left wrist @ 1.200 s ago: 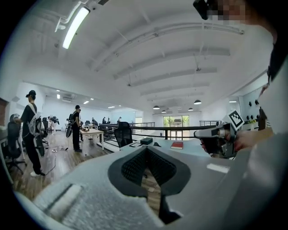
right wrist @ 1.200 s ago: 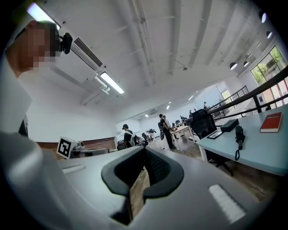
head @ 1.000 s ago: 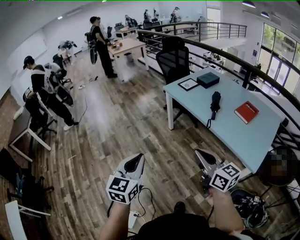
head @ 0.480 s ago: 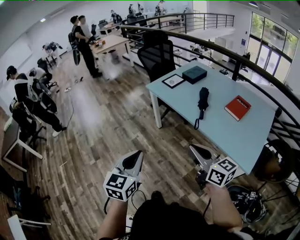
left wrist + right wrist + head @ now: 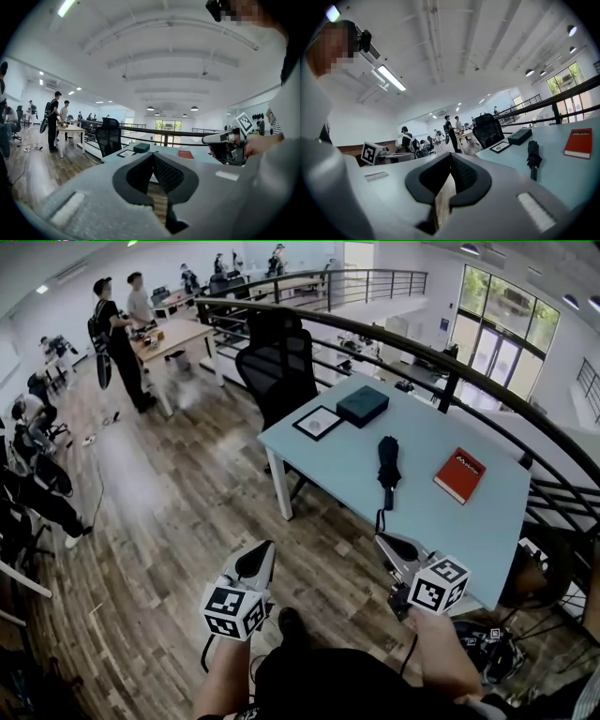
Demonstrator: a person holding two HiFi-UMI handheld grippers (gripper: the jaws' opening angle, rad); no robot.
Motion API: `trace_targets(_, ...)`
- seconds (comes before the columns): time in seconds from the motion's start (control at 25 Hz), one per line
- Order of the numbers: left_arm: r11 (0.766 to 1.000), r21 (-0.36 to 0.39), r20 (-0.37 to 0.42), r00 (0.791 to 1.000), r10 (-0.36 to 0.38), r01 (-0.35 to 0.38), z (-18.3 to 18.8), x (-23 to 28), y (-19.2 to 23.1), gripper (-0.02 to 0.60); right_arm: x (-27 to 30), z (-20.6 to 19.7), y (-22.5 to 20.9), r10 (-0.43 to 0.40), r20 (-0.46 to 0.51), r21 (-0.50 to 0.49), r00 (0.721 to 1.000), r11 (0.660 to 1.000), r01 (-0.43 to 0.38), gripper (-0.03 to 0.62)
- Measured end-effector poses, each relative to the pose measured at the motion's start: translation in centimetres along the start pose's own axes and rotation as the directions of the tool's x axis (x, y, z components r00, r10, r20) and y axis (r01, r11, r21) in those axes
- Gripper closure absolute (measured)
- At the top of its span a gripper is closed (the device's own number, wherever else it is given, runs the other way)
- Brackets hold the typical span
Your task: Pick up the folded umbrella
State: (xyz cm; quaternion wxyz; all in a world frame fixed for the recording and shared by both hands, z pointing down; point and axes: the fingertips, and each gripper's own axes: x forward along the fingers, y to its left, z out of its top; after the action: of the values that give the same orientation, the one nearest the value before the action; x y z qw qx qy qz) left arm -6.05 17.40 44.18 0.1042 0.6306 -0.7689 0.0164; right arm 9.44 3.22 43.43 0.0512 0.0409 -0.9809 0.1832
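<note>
The folded umbrella lay flat on the bench, roughly midway between a framed picture and a red book, touching neither. A dark box stood beyond the picture. The umbrella's narrower end, with a strap loop, pointed toward the near edge of the bench.

The 2 hand-held grippers were carried low in front of the person, short of the bench and well apart from the umbrella. The left hand-held gripper had its jaws together, with nothing between them. The right hand-held gripper was likewise closed and empty. Its own view showed the umbrella ahead and to the right of the jaw line.

Handling assessment:
1. The umbrella was probably light, with a stiff core under soft, loosely bundled fabric.
2. The fabric was likely to be slippery and to compress under the pads, so a firm closure would be needed.
3. The thick middle of the bundle offered the best hold, taken across its width.
4. The strap loop looked limp and was a poor hold.
5. The jaws would have to open before the approach
</note>
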Motion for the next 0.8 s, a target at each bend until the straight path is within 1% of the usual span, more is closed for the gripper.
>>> trace_targets(0.08, 1.0, -0.006, 0.005, 1.0, -0.027, 0.027, 1.0, 2.6, 3.0, 0.574, 3.1, 1.4, -0.9, -0.032, -0.001, -0.014, 0.999, 0.999, 0.032, 0.592)
trace_targets(0.16, 0.999, -0.002, 0.01, 0.999, -0.048, 0.048, 2.7, 4.7, 6.3, 0.574, 6.9, 3.1, -1.1, -0.041, 0.004, -0.026, 0.999, 0.999, 0.041, 0.592)
trace_targets(0.32, 0.997, 0.025, 0.024, 0.997, -0.077, 0.077, 5.7, 7.4, 11.6, 0.574, 13.1, 6.1, -1.5, -0.061, 0.031, -0.039, 0.998, 0.997, 0.063, 0.592)
trace_targets(0.4, 0.995, 0.033, 0.032, 0.995, -0.091, 0.09, 6.5, 8.5, 13.7, 0.574, 15.6, 6.9, -2.0, -0.073, 0.037, -0.04, 0.997, 0.996, 0.074, 0.592)
trace_targets(0.52, 0.995, 0.035, 0.021, 0.995, -0.094, 0.093, 6.5, 10.1, 16.5, 0.574, 18.7, 6.9, -2.6, -0.074, 0.031, -0.024, 0.997, 0.997, 0.074, 0.592)
trace_targets(0.6, 0.996, 0.013, 0.01, 0.996, -0.092, 0.092, 6.3, 11.3, 18.1, 0.574, 20.3, 6.3, -3.1, -0.072, 0.01, -0.014, 0.997, 0.997, 0.072, 0.592)
trace_targets(0.68, 0.995, -0.006, -0.001, 0.995, -0.104, 0.104, 6.0, 12.7, 19.1, 0.574, 21.4, 6.0, -3.9, -0.083, -0.004, -0.002, 0.997, 0.997, 0.083, 0.592)
trace_targets(0.8, 0.99, -0.016, -0.035, 0.989, -0.143, 0.142, 5.3, 15.3, 19.4, 0.574, 22.0, 5.8, -5.5, -0.115, -0.007, 0.018, 0.993, 0.993, 0.115, 0.592)
